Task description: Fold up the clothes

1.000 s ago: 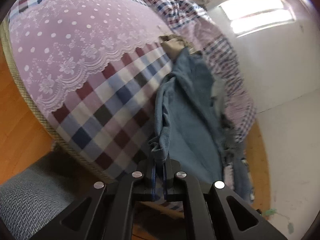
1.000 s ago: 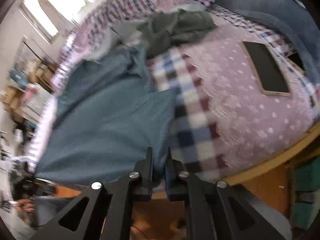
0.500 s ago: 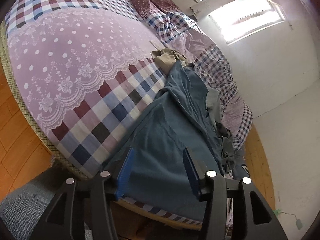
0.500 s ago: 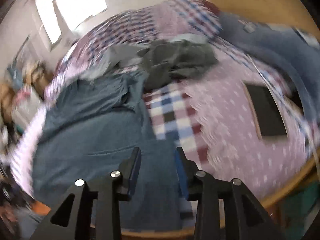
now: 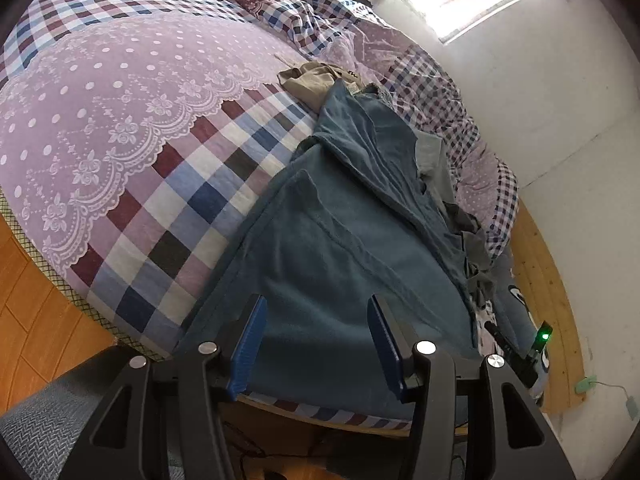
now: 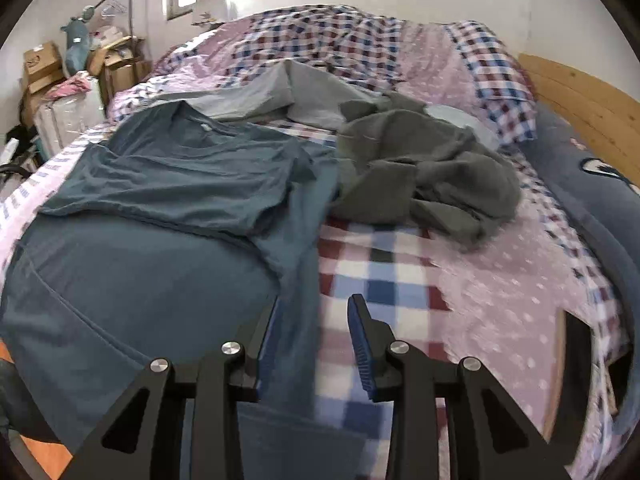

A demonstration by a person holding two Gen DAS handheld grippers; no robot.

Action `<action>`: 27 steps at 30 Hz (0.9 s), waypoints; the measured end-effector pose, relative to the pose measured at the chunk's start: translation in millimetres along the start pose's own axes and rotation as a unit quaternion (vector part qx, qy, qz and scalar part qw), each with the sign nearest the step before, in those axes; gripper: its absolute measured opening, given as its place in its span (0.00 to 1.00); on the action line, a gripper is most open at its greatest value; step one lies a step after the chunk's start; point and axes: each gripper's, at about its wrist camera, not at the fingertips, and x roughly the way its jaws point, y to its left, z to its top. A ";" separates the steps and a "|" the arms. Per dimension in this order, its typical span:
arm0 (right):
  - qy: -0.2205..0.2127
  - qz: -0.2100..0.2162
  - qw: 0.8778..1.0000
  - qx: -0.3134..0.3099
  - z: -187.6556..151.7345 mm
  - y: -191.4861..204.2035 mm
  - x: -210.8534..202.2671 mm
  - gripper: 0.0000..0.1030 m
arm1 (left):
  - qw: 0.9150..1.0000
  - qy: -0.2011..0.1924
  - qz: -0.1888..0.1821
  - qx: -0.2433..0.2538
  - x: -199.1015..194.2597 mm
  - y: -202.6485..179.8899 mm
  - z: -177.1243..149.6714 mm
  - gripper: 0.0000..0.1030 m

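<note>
1. Left wrist view: the left gripper (image 5: 316, 332), black with blue finger pads (image 5: 252, 344), has its jaws spread wide and grips nothing; it hangs above the near hem of the teal-blue cotton T-shirt (image 5: 340, 248).
2. Left wrist view: the T-shirt lies spread along the near edge of the bed covered in a purple lace-print and checked sheet (image 5: 120, 120), its hem draping over that edge.
3. Left wrist view: beyond the T-shirt's far end lies a crumpled tan garment (image 5: 308, 80); a rumpled checked quilt (image 5: 420, 80) runs along the far side of the T-shirt.
4. Left wrist view: a black device with a green light (image 5: 536, 344) shows just beside the T-shirt's near right corner; what it is cannot be told.
5. Right wrist view: the right gripper (image 6: 314, 332), of the same make, also stands with jaws apart and empty, above the T-shirt's (image 6: 160, 248) right edge where it meets the checked sheet (image 6: 400, 280).
6. Right wrist view: the T-shirt's upper part with the collar lies folded down over its body, wrinkled.
7. Right wrist view: touching the T-shirt's right side lies a heaped dark grey garment (image 6: 432, 176); behind the T-shirt lies a light grey garment (image 6: 280, 92).
8. Right wrist view: well to the right of the T-shirt, a flat dark tablet with a wooden rim (image 6: 576, 364) rests on the sheet
</note>
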 end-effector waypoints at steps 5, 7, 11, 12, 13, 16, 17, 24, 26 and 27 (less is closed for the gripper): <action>0.015 -0.003 0.999 -0.051 8.7 21.5 23.3 0.31 | 1.000 0.004 0.007 0.007 9.4 -4.5 -1.0 0.54; 0.029 -0.015 0.997 -0.067 9.7 27.6 34.4 0.25 | 1.000 0.007 0.011 0.012 13.4 -6.6 -1.3 0.54; 0.051 -0.047 0.996 -0.060 9.4 23.4 49.2 0.04 | 1.000 0.005 0.015 0.010 16.7 -6.0 -1.7 0.54; 0.050 -0.049 0.996 -0.052 10.4 20.3 49.3 0.04 | 1.000 0.004 0.015 0.009 17.0 -5.5 -1.7 0.54; 0.050 -0.051 0.996 -0.045 11.5 17.2 49.4 0.03 | 1.000 0.004 0.016 0.008 17.4 -5.2 -1.6 0.54; 0.045 -0.061 0.997 -0.030 13.8 9.8 47.0 0.01 | 1.000 0.003 0.018 0.008 17.9 -4.6 -1.7 0.54; 0.043 -0.064 0.997 -0.025 14.6 7.2 45.1 0.01 | 1.000 0.002 0.018 0.008 17.6 -4.5 -1.7 0.54; 0.035 -0.069 0.996 0.031 15.4 -14.4 33.1 0.00 | 1.000 -0.005 0.015 0.006 14.5 -2.5 -0.5 0.54; 0.056 -0.066 0.995 0.047 10.8 -19.1 44.0 0.00 | 1.000 -0.005 0.016 0.007 14.1 -2.3 -0.3 0.54; 0.063 -0.063 0.994 0.055 9.1 -21.3 48.3 0.00 | 1.000 -0.005 0.017 0.007 13.9 -2.2 0.0 0.54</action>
